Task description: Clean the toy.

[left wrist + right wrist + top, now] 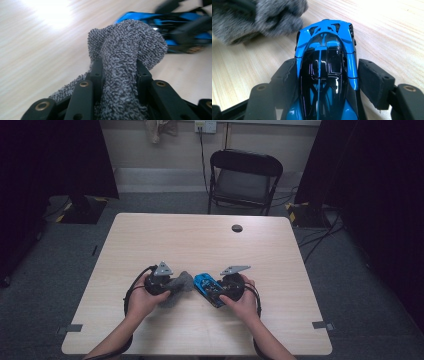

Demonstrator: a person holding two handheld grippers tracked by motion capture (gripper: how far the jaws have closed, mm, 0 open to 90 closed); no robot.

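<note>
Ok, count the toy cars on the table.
1. The blue toy car sits near the front middle of the table, clamped in the right gripper, just right of the grey cloth that the left gripper holds. None looks hidden.

On the counter [200, 240], low in the frame, the cloth [181, 282] lies left of centre, the toy car [207, 287] just right of it; a chair [245, 177] stands behind, at the top.

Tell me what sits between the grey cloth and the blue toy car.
Nothing: in the high view the grey cloth nearly meets the blue toy car.
</note>
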